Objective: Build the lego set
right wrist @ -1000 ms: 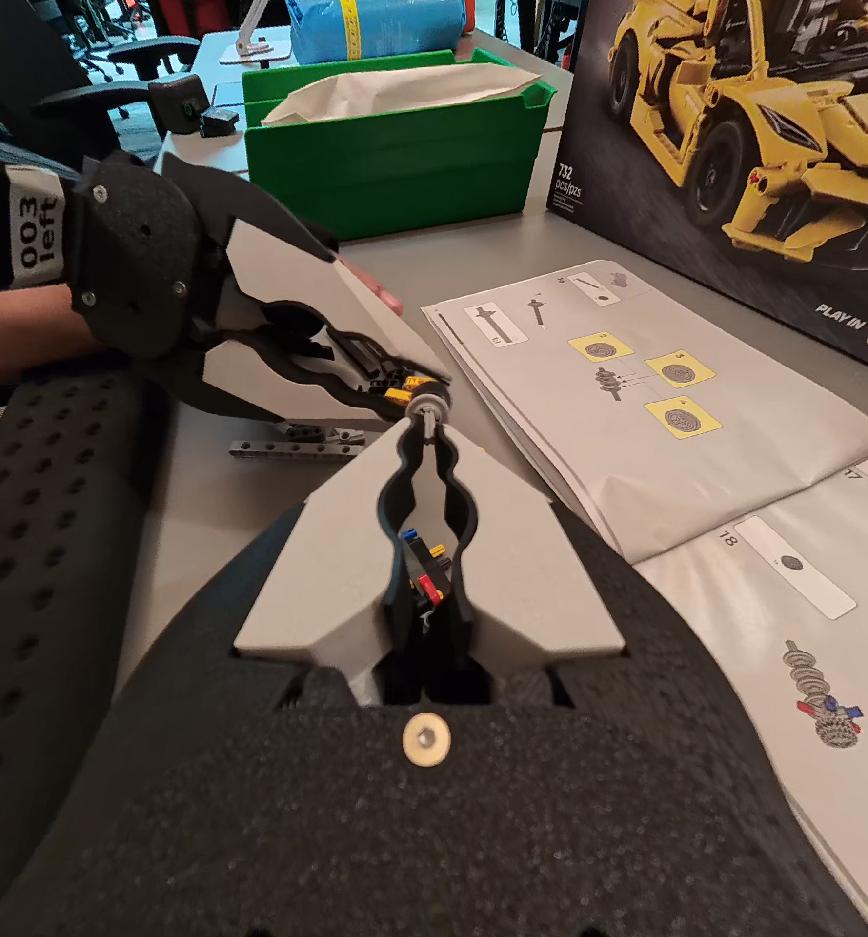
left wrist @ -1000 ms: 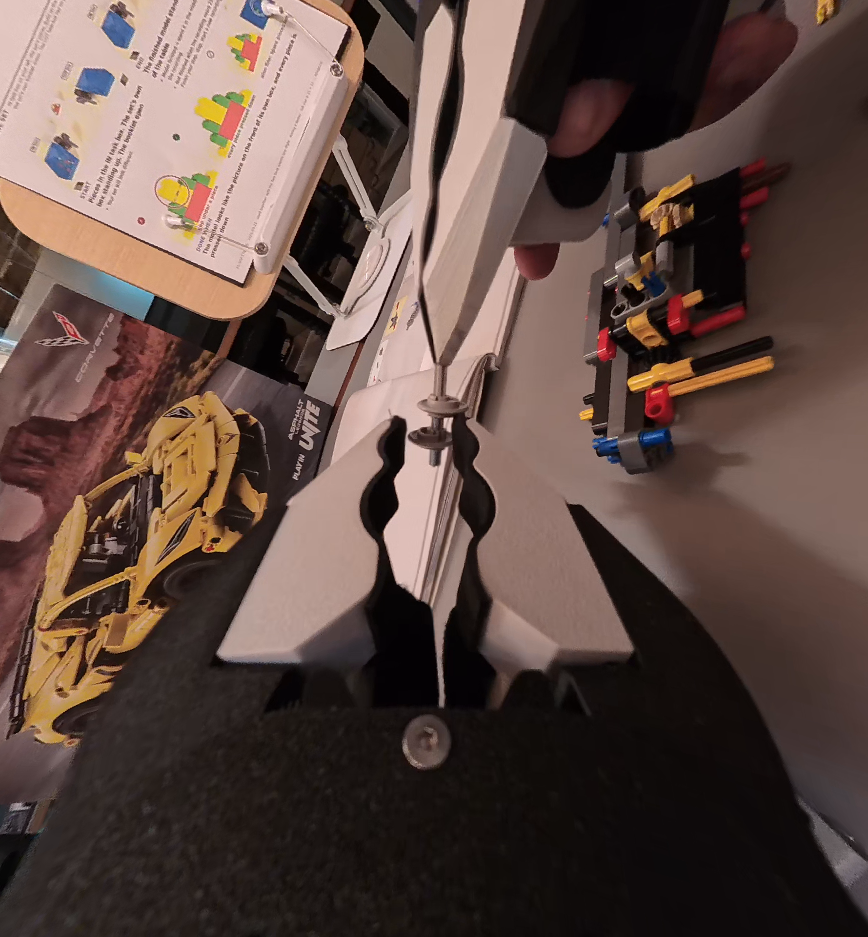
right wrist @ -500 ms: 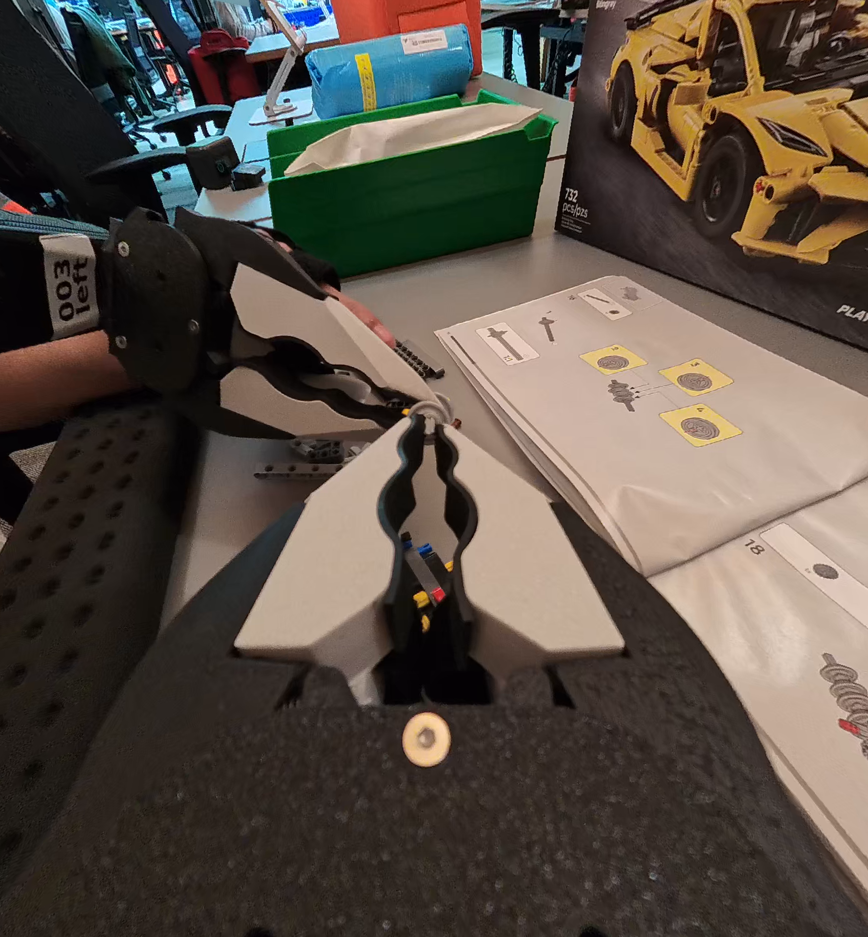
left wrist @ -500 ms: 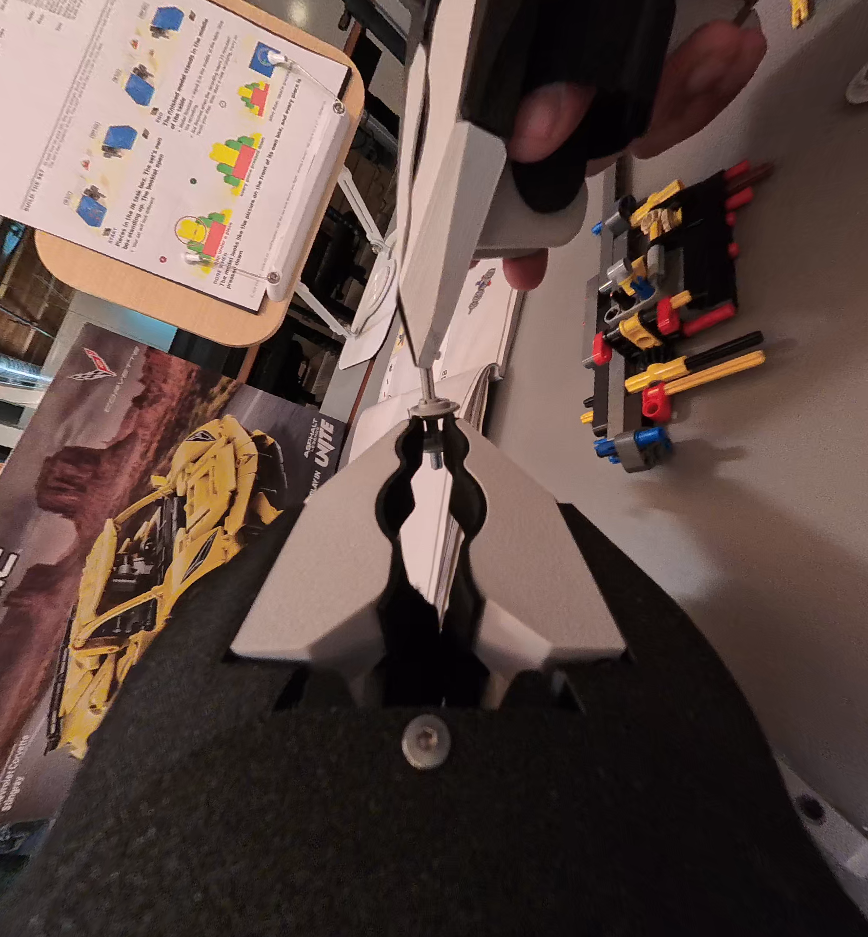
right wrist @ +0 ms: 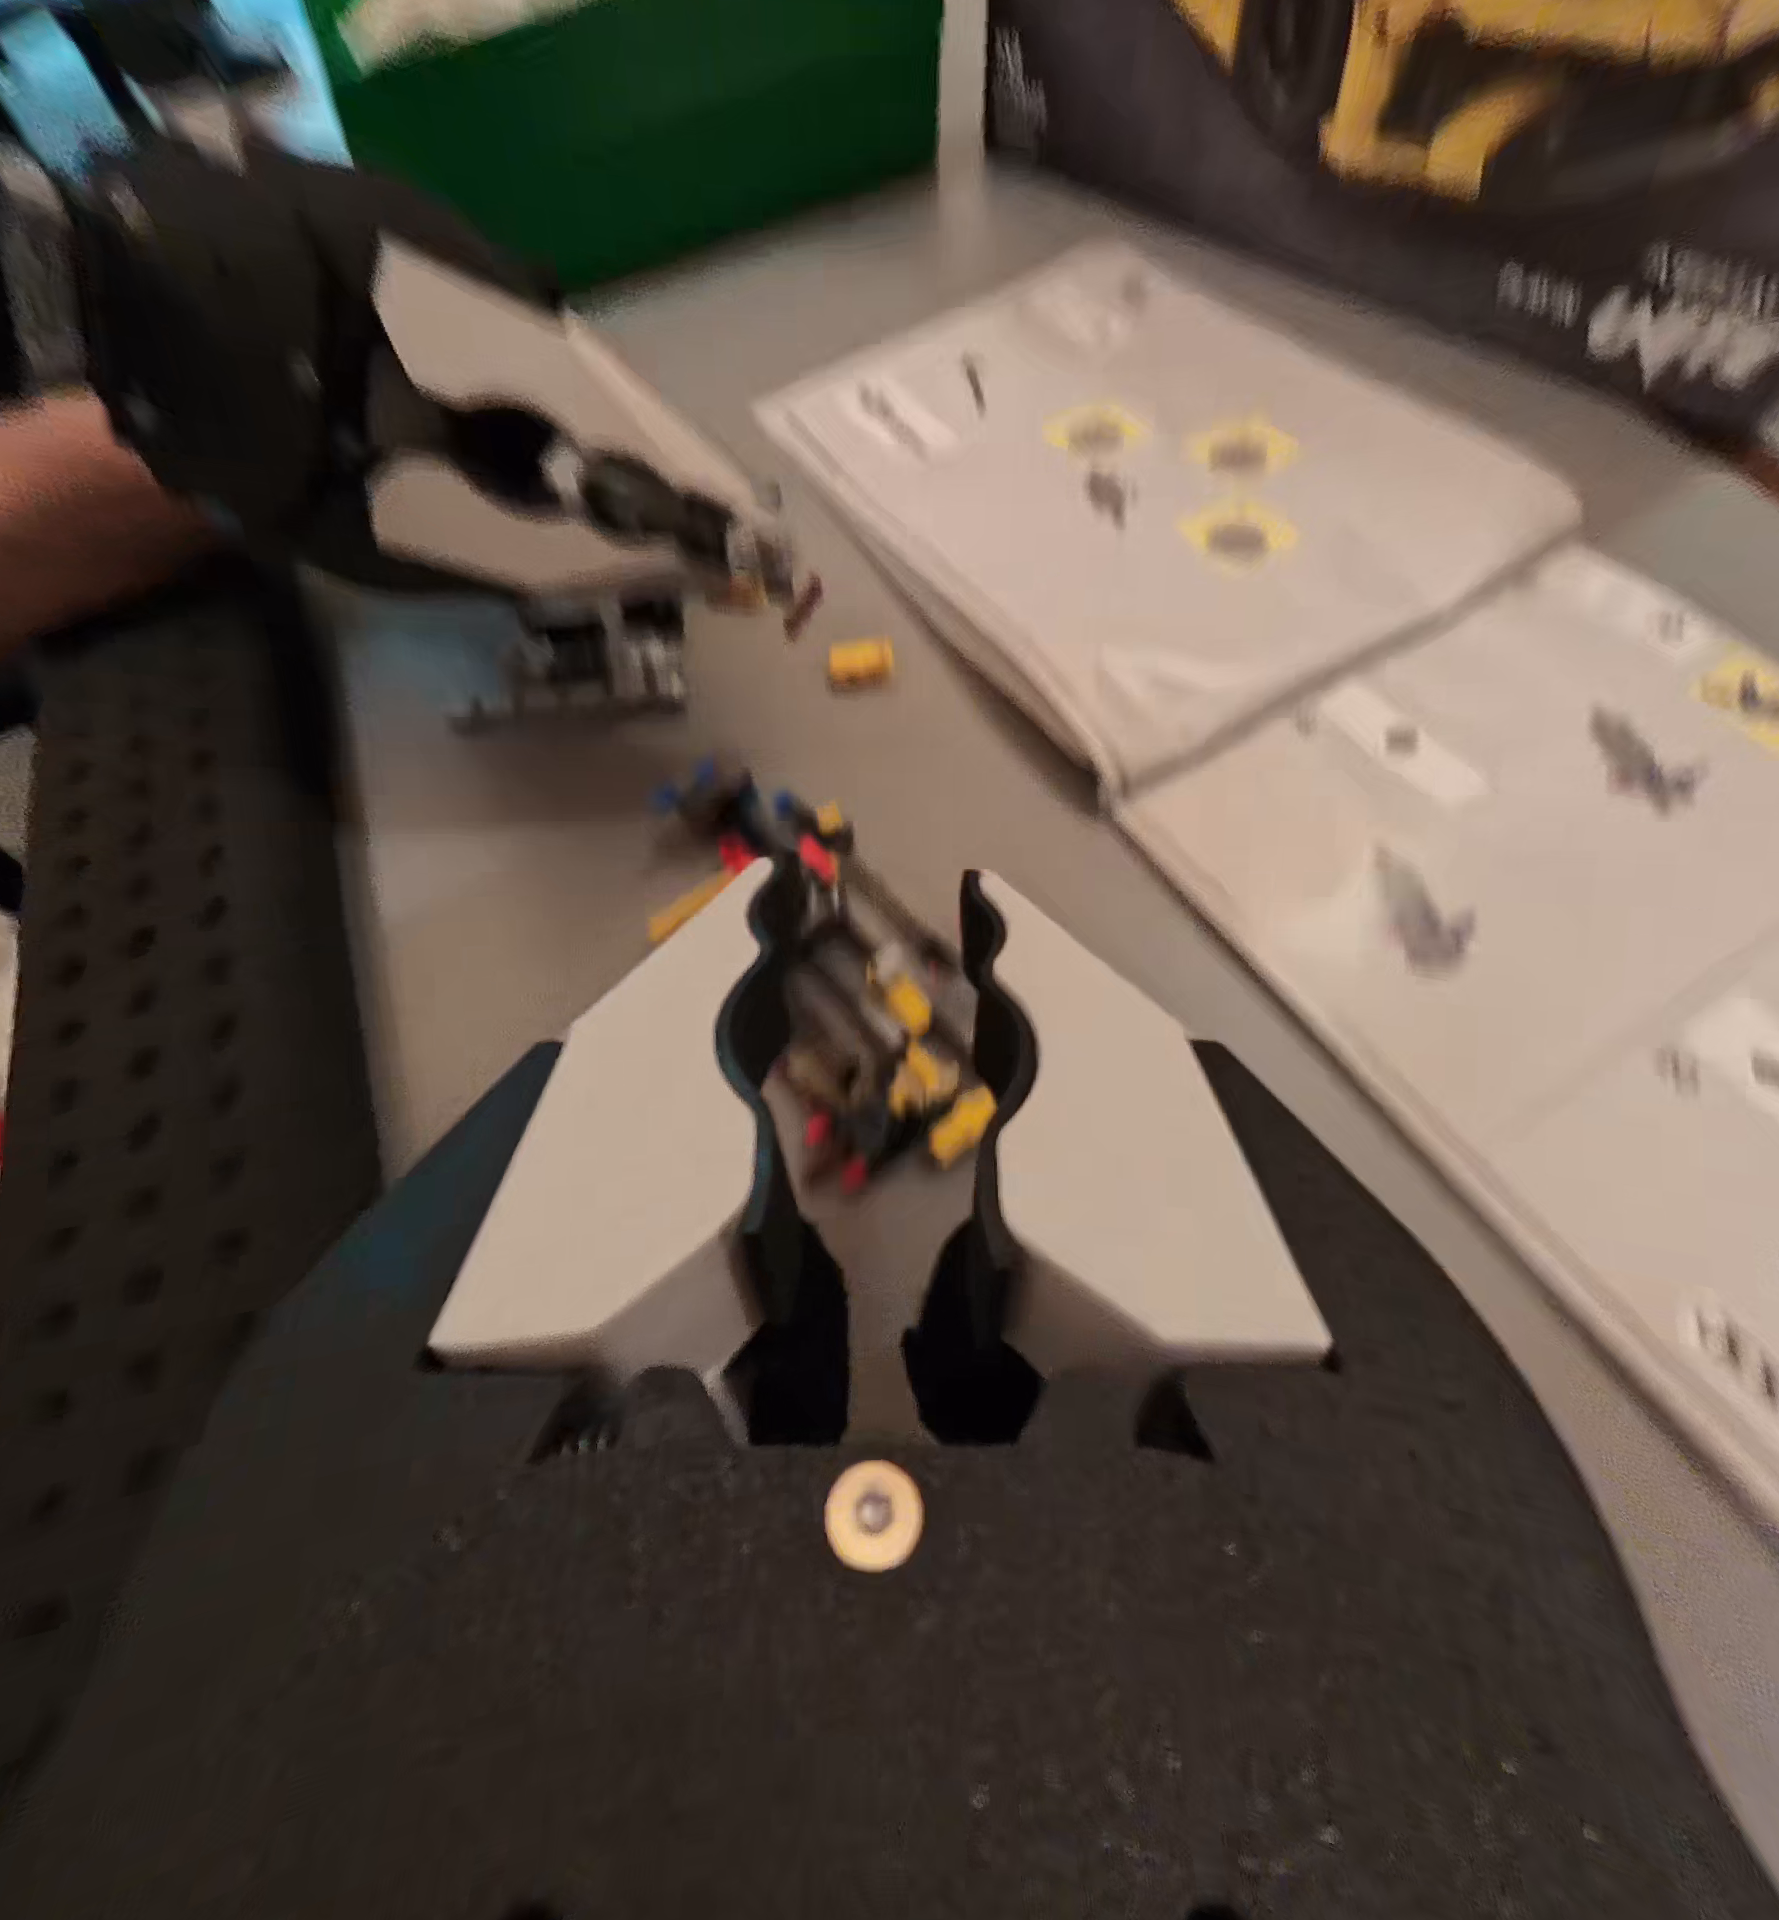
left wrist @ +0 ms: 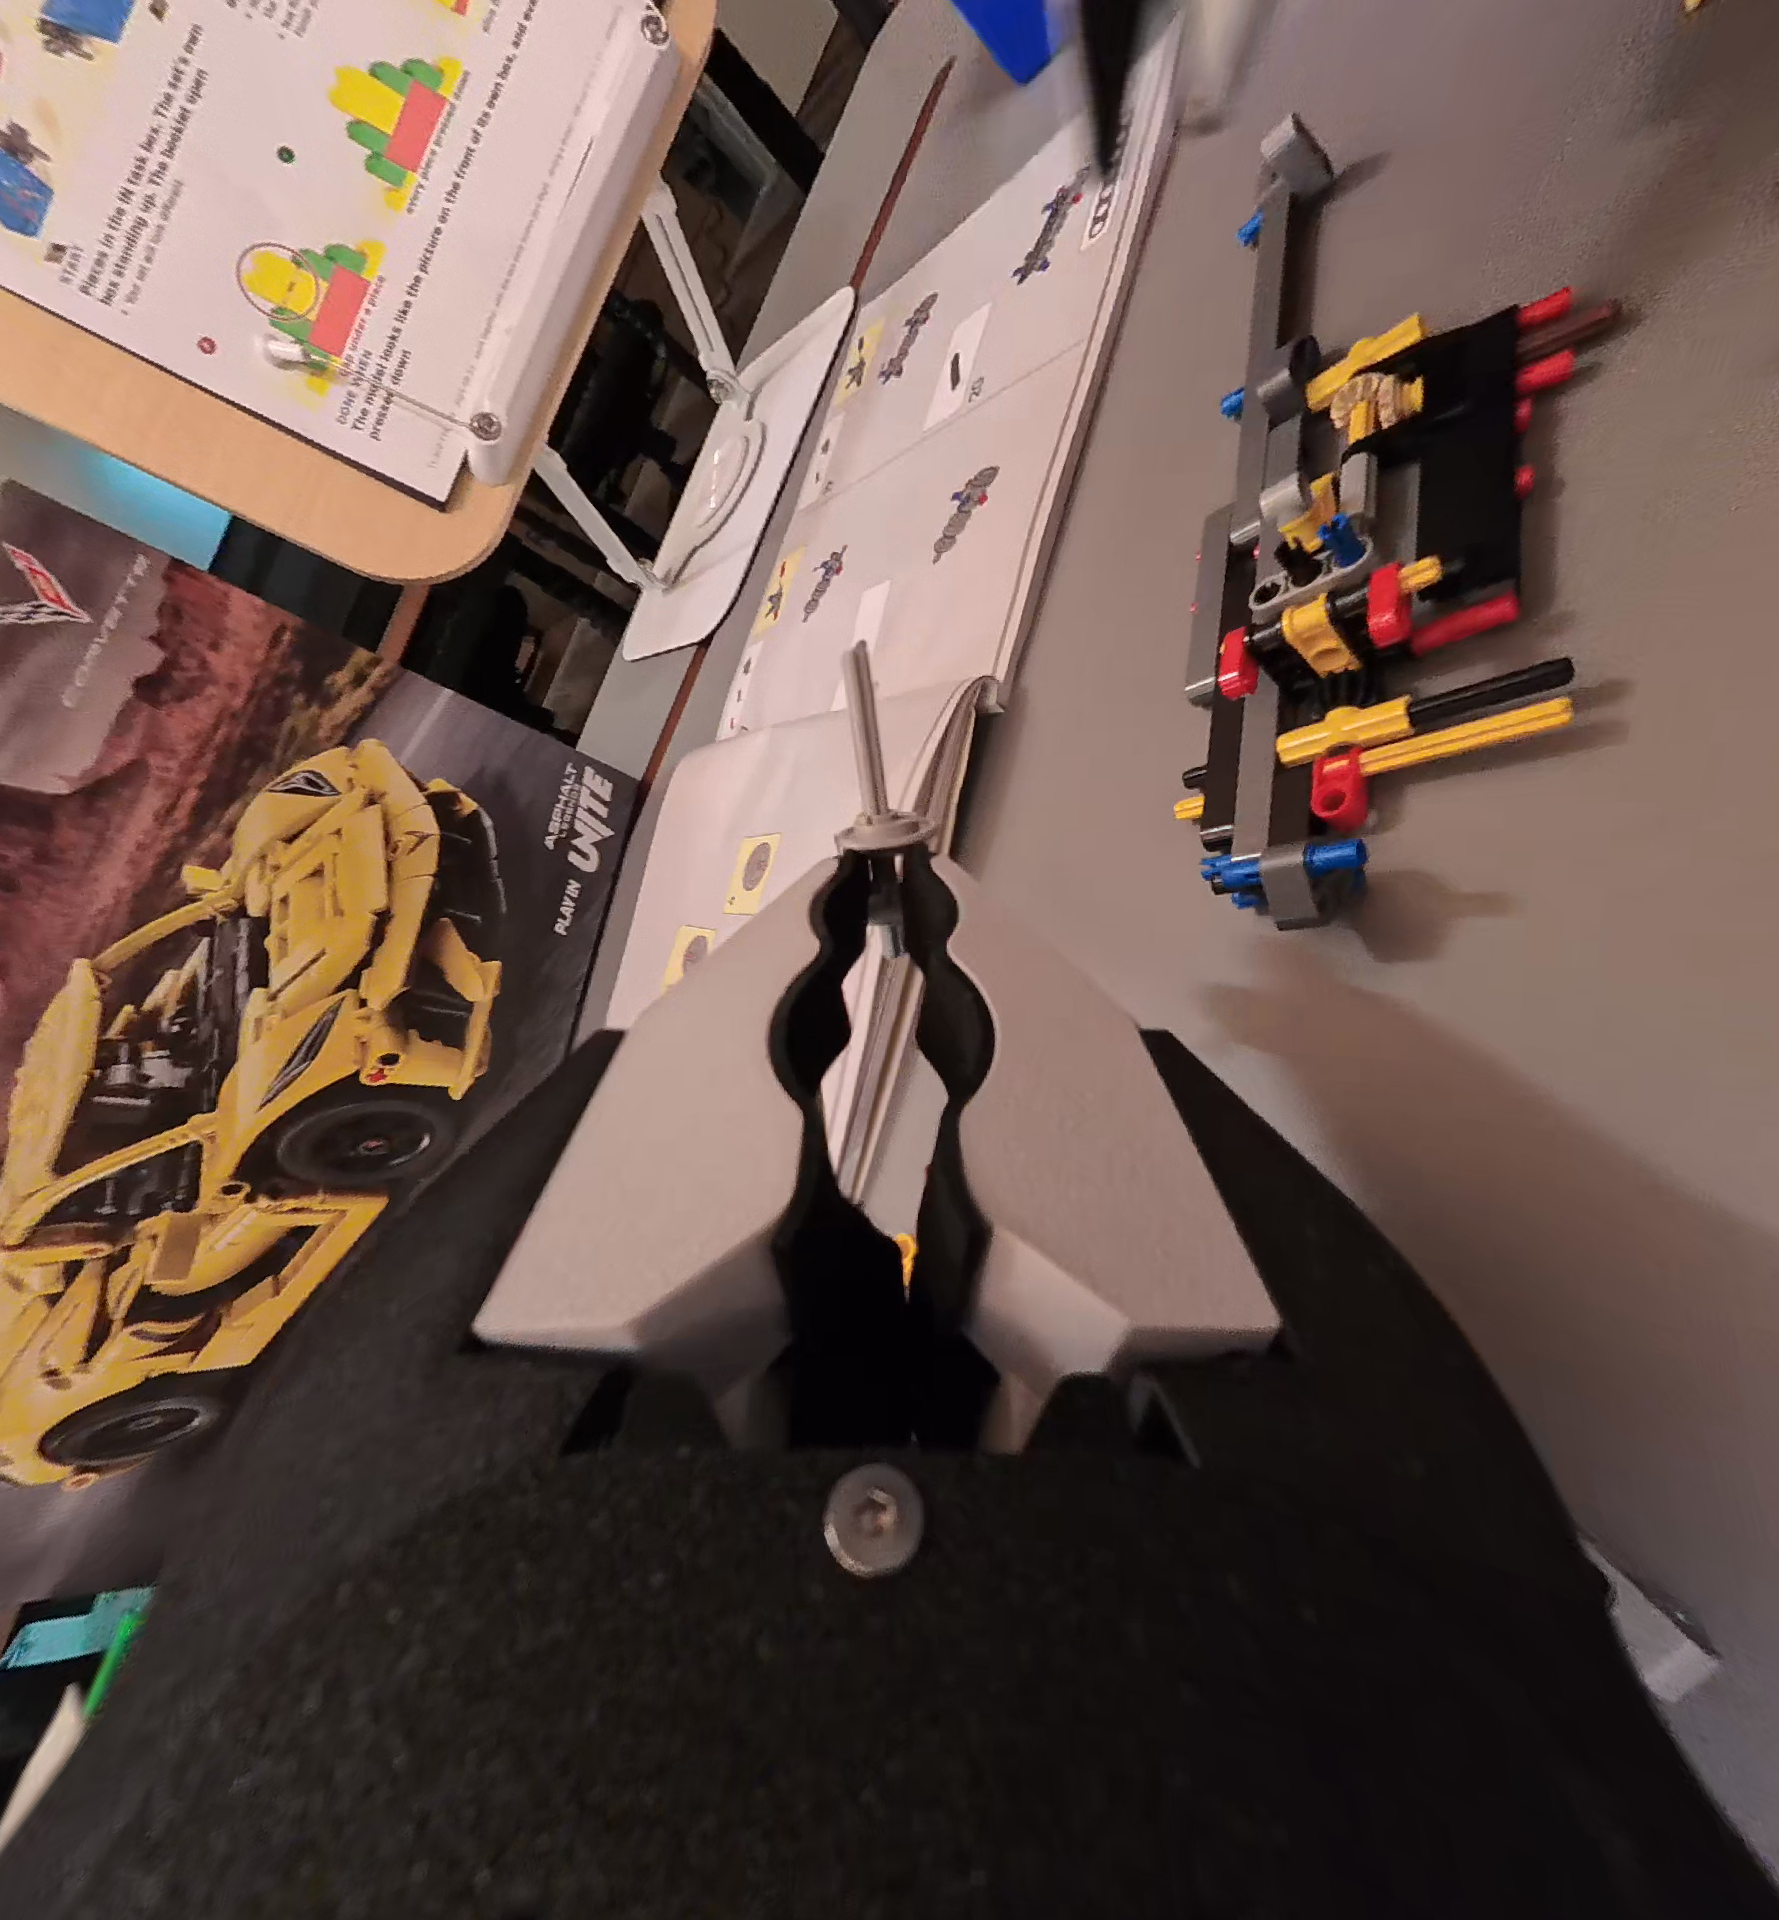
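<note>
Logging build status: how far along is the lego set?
Early. Done: a small black, grey, yellow and red chassis section lies on the table. In hand: left claw is shut on a grey axle with a disc; right claw is open, empty. Left: nearly all of the yellow car on the box.

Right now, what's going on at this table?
A person is building a lego set with two handheld grippers. The left gripper is shut on a thin grey axle with a disc-shaped piece on it, held above the open instruction booklet. The right gripper is open and empty, over the partly built chassis on the table.
</note>
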Demonstrator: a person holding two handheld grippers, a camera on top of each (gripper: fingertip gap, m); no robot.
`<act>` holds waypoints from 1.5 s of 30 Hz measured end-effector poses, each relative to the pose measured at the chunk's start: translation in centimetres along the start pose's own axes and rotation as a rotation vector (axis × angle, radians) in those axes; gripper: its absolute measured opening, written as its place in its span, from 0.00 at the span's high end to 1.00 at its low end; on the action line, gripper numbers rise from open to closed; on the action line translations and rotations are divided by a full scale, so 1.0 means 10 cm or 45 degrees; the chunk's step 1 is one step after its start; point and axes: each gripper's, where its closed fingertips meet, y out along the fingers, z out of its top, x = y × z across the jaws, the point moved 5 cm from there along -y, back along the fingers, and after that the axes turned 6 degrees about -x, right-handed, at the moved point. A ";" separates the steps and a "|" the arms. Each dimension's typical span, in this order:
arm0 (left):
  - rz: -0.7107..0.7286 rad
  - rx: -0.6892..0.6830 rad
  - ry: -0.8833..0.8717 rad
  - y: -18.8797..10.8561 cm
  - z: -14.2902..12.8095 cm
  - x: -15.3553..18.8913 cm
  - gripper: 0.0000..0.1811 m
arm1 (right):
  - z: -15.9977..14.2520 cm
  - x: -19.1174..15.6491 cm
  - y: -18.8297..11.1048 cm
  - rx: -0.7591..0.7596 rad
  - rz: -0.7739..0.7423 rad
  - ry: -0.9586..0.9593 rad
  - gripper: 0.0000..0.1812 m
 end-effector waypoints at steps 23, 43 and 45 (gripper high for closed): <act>-0.028 -0.070 0.099 0.07 0.00 0.17 0.97 | -1.04 -0.80 -0.04 -0.516 -0.241 0.177 0.87; -0.060 -0.097 0.103 0.09 -0.05 0.20 0.97 | -0.95 -0.85 0.08 -0.492 -0.290 0.066 0.86; -0.065 -0.099 0.105 0.10 -0.05 0.21 0.97 | -0.94 -0.86 0.06 -0.507 -0.333 0.069 0.86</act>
